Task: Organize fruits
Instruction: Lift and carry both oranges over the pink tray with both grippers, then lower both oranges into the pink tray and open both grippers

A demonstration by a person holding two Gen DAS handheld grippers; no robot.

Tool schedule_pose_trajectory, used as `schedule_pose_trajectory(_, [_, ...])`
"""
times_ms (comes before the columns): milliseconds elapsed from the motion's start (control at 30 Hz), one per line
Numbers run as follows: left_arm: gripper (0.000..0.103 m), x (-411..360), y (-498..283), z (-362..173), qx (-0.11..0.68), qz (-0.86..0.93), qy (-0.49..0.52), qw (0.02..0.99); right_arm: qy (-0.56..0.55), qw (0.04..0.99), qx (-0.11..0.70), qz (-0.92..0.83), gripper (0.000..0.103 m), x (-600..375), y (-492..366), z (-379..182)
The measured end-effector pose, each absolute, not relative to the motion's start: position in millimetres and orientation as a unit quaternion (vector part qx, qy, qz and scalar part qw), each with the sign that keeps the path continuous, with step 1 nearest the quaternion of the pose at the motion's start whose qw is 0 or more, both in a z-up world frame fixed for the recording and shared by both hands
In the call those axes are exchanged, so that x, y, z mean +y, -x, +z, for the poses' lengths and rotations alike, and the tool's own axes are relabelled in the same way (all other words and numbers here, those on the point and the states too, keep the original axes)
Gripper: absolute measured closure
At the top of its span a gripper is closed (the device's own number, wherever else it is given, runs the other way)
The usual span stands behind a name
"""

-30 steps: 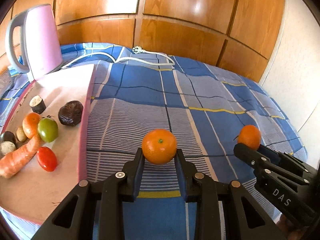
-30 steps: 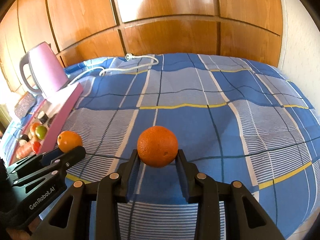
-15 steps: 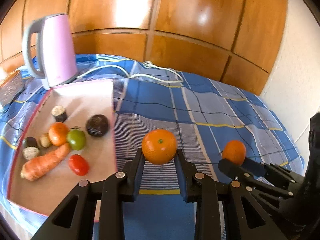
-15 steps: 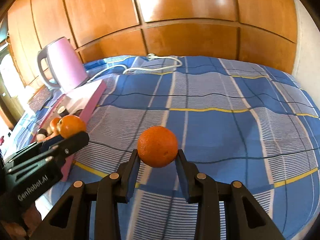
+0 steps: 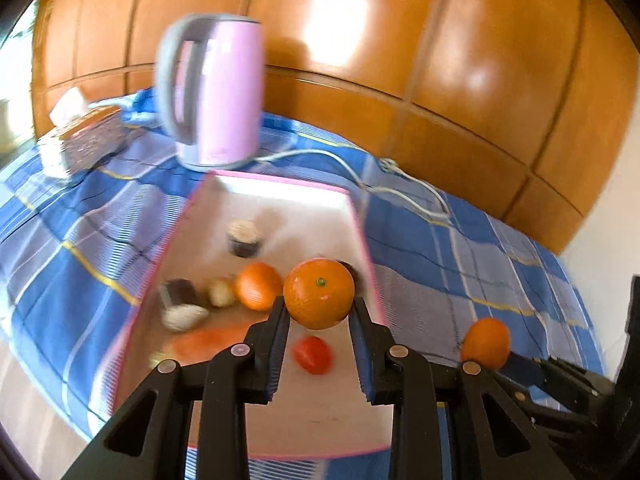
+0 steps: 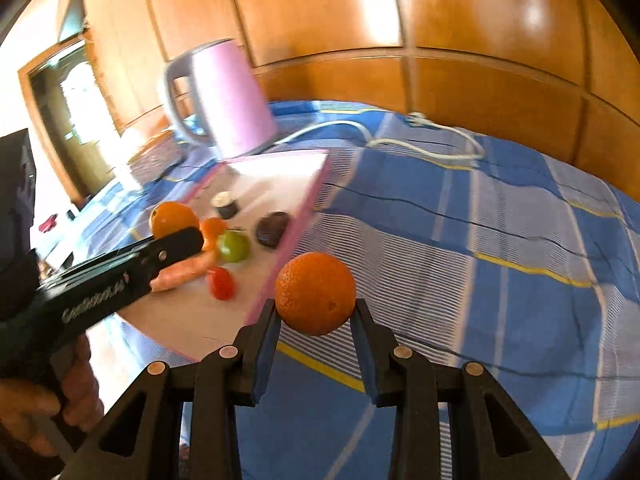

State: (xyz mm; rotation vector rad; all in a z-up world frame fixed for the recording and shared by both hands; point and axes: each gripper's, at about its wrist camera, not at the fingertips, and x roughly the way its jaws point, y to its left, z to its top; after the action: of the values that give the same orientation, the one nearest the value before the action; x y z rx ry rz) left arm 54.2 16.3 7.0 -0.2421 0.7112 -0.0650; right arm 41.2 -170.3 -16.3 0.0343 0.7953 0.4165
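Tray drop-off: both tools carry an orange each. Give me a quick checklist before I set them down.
1. Left tool shut on its orange: ok.
2. Right tool shut on its orange: ok.
3. Left orange over the tray: ok.
4. Right orange over the tray: not ok, it hangs over the blue cloth beside the tray's pink edge.
5. Free spot on the tray near the tomato: ok, the near end is bare.
6. Height above the tray: cannot tell.
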Motion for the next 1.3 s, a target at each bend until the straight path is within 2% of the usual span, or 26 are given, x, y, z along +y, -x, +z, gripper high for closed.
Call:
schedule_pose_trajectory(400, [0.073,75.8,-76.3,15.9,0.343,-0.009,0.181,0.921,0.010,0.872,0.402,0.279,0.067,-109.0,-55.4,-13.7])
schedule_pose_trajectory(733, [0.073,60.6,-92.2,25.0,0.341,-0.036,0.172,0.923,0.053,0.866,0.423,0.261,0.066,-96.0,-62.0,-26.8])
schedule_pose_trajectory(933, [0.073,50.2,-100.4,19.4,0.354,-0.048,0.166,0.919,0.037,0.872,0.422,0.245,0.060,-103.6,-60.0,-33.1])
schedule_pose_trajectory(1300, [0.073,33.5,-120.8,5.7,0.374,-0.057,0.162,0.911,0.012,0.871,0.429,0.240,0.060,-108.0,-56.9,-36.1])
